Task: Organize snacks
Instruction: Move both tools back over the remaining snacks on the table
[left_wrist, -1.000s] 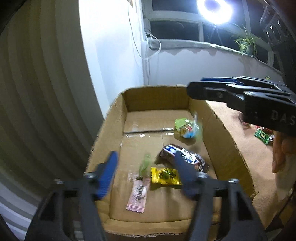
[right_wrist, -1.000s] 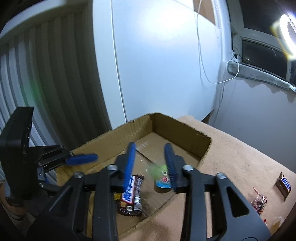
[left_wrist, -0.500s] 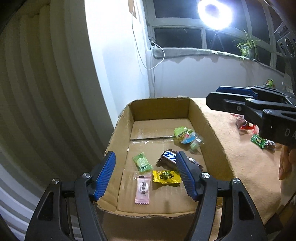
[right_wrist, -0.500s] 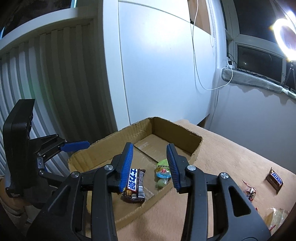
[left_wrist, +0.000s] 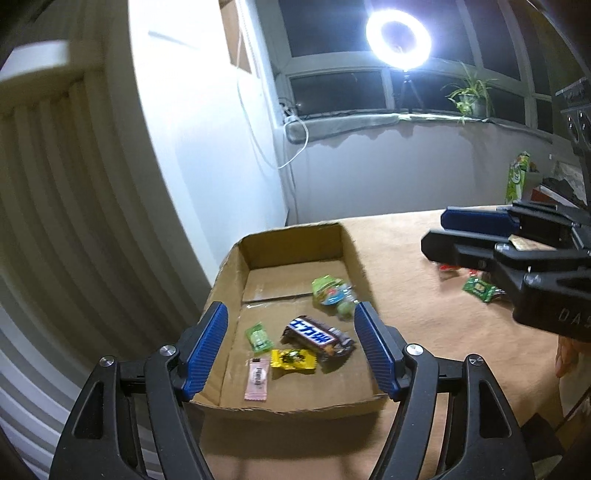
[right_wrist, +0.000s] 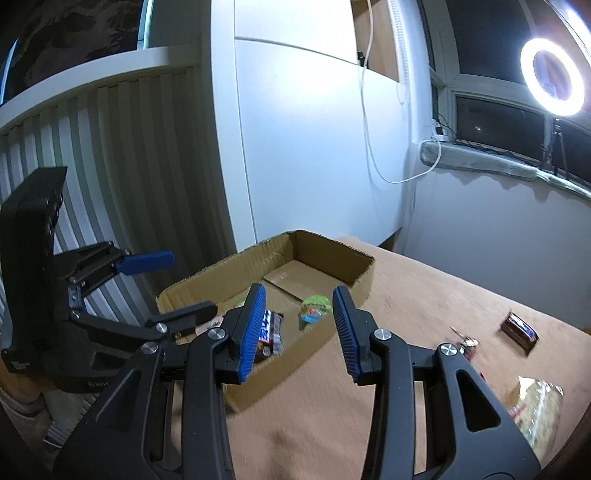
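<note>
An open cardboard box (left_wrist: 354, 258) sits at the table's left end and holds several snacks: a brown chocolate bar (left_wrist: 317, 334), a yellow candy (left_wrist: 293, 359), a pink sachet (left_wrist: 256, 374), a small green packet (left_wrist: 258, 336) and a green-blue jelly cup (left_wrist: 328, 291). My left gripper (left_wrist: 291, 347) is open and empty, above the box's near end. My right gripper (right_wrist: 299, 328) is open and empty, over the box's side wall (right_wrist: 295, 354). The chocolate bar (right_wrist: 271, 332) and jelly cup (right_wrist: 314, 310) show between its fingers.
Loose snacks lie on the tan tablecloth to the right: a green packet (left_wrist: 480, 290), a brown bar (right_wrist: 519, 326), a red-wrapped sweet (right_wrist: 467, 343) and a clear bag (right_wrist: 535, 406). A white wall and ribbed panel stand behind the box. A ring light (left_wrist: 399, 35) shines by the window.
Both grippers have pulled up and back from the box, open and empty. The small green packet and the jelly cup, blurred a second ago, now lie still in the box.
</note>
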